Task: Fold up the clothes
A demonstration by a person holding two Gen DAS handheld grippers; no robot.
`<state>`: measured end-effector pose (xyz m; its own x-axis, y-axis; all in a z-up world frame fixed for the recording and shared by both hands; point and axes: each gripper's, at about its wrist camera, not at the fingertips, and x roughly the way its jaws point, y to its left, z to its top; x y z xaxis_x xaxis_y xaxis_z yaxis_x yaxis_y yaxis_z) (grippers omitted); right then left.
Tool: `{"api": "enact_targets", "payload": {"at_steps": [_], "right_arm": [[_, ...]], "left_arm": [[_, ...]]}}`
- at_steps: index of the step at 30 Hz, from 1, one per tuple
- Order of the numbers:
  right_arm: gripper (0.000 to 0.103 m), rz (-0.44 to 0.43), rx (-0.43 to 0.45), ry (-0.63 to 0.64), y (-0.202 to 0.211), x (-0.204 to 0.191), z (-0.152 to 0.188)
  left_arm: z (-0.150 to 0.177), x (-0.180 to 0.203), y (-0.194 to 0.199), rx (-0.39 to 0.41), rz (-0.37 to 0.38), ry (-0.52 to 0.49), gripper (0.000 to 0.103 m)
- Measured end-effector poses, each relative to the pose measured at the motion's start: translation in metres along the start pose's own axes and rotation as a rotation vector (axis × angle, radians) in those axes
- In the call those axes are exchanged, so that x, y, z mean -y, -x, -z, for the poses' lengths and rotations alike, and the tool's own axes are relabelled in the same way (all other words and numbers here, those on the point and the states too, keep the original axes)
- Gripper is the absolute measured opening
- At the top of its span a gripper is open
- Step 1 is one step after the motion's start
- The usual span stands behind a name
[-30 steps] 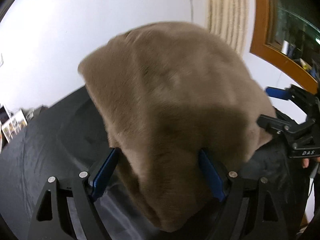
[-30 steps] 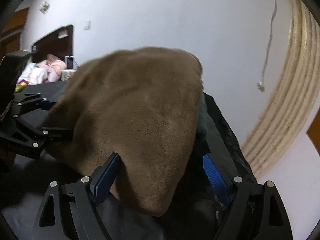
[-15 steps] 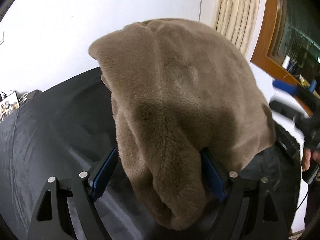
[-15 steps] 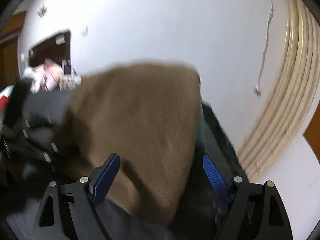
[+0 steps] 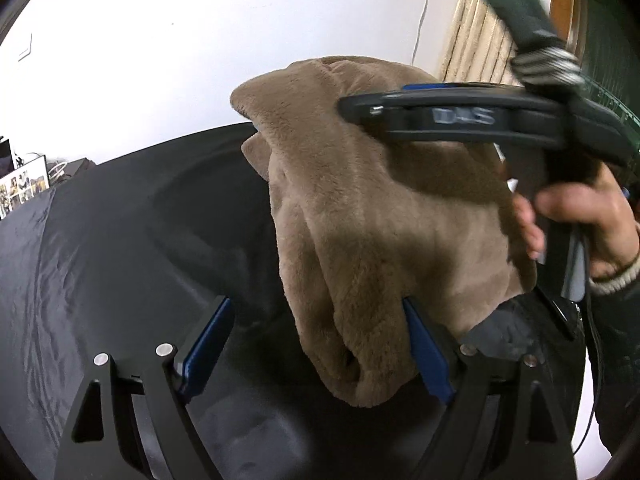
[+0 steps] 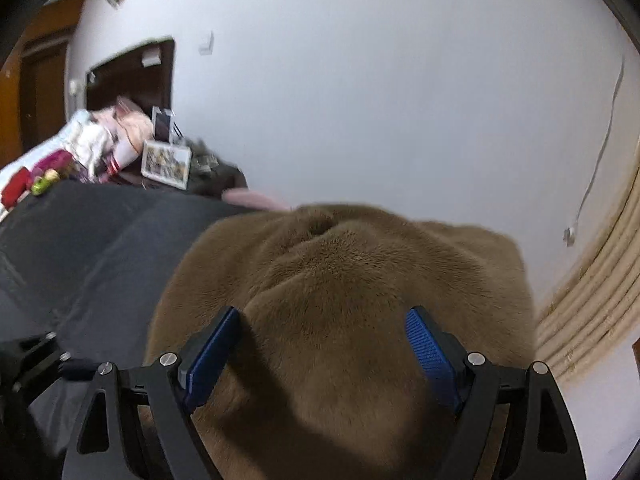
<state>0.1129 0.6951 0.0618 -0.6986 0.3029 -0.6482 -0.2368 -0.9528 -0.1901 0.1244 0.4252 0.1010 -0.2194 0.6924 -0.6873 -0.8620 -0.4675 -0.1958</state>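
Observation:
A brown plush garment (image 5: 380, 220) lies bunched in thick folds on a black sheet (image 5: 120, 240). My left gripper (image 5: 314, 302) is open. Its right finger touches the garment's near fold, and its left finger stands apart over bare sheet. A hand (image 5: 580, 216) holds my right gripper (image 5: 372, 100) side-on above the far part of the garment. In the right wrist view the right gripper (image 6: 324, 310) is open, with both blue pads hovering over the garment (image 6: 340, 272) and not pressing on it. The left gripper's black frame (image 6: 28, 360) shows at the lower left edge.
The black sheet (image 6: 100, 232) runs left to a framed photo (image 6: 166, 164) and a cluttered bed (image 6: 100, 140). A white wall stands close behind. A beige curtain (image 6: 592, 300) and a wooden window frame (image 5: 560, 8) are at the right.
The right gripper swung in from the right side to over the garment. The left gripper shifted left, so the garment no longer fills its jaws and only meets its right finger.

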Motion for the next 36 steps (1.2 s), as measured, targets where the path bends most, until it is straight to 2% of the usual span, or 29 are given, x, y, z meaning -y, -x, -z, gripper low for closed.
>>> {"api": "enact_targets", "payload": {"at_steps": [2, 6, 9, 13, 18, 21, 25, 29, 33, 36], "right_arm": [[0.086, -0.010, -0.043, -0.015, -0.015, 0.002, -0.004], [0.087, -0.012, -0.107, -0.022, -0.038, 0.004, -0.010], [0.091, 0.000, -0.136, -0.006, -0.055, 0.003, -0.014], [0.093, 0.005, -0.129, -0.003, -0.059, 0.001, -0.014], [0.093, -0.057, 0.004, -0.070, -0.013, 0.014, -0.005], [0.093, -0.038, 0.089, -0.094, 0.035, 0.022, 0.016], [0.093, -0.008, 0.104, -0.115, 0.059, 0.028, 0.051], [0.093, 0.057, 0.055, -0.137, 0.066, 0.038, 0.091], [0.093, 0.065, 0.028, -0.173, 0.058, 0.045, 0.108], [0.093, 0.082, 0.029, -0.165, 0.053, 0.042, 0.109]], "left_arm": [[-0.010, 0.003, 0.002, -0.006, 0.002, 0.000, 0.087], [-0.006, -0.001, 0.000, -0.022, -0.001, -0.004, 0.087], [-0.005, -0.003, 0.002, -0.025, -0.008, -0.003, 0.087], [-0.005, -0.004, 0.006, -0.024, -0.025, -0.013, 0.087], [-0.004, 0.003, 0.009, -0.020, -0.058, -0.064, 0.087], [-0.003, 0.002, 0.012, -0.020, -0.067, -0.062, 0.087], [0.000, 0.003, 0.012, -0.019, -0.072, -0.049, 0.087], [0.002, 0.004, 0.013, -0.018, -0.091, -0.051, 0.087], [0.003, 0.004, 0.015, -0.017, -0.106, -0.055, 0.090], [0.005, 0.003, 0.018, -0.007, -0.131, -0.064, 0.093]]}}
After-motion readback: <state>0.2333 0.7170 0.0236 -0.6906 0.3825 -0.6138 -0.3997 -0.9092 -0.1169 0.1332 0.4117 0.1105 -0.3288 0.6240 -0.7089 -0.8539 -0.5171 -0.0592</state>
